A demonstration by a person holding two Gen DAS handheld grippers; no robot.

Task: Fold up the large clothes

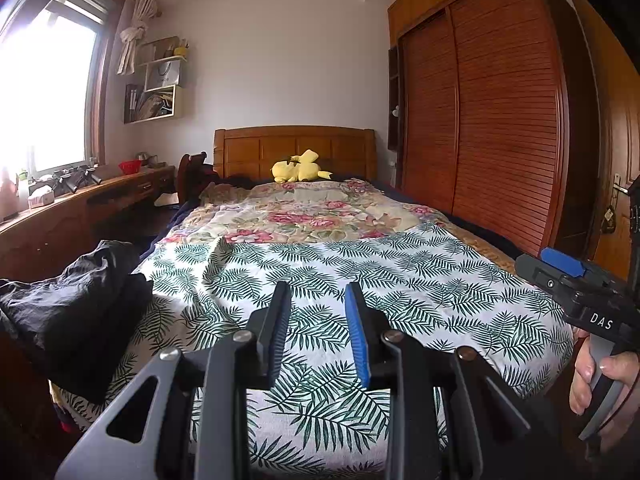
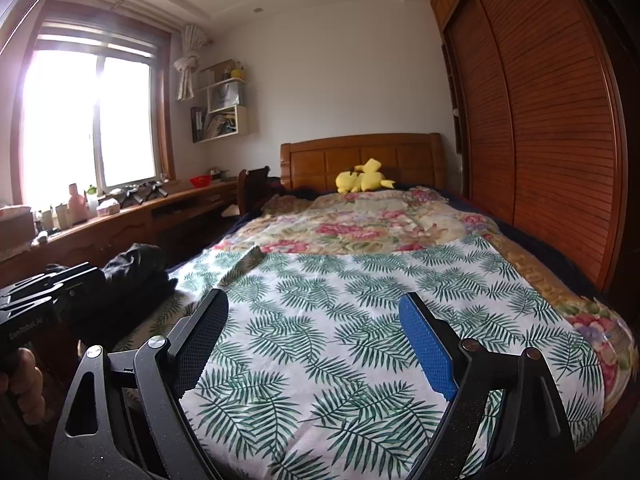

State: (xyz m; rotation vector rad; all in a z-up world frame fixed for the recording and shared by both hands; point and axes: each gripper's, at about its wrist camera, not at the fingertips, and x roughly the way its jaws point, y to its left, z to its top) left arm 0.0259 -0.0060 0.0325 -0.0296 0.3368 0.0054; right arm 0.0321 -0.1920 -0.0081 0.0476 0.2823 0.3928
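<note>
Left tongs [image 1: 318,294] level, empty, above sheet [image 1: 360,280].

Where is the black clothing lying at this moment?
The black clothing lies bunched at the left edge of the bed in both views, on the near left corner of the leaf-print sheet, beside the wooden desk.
</note>
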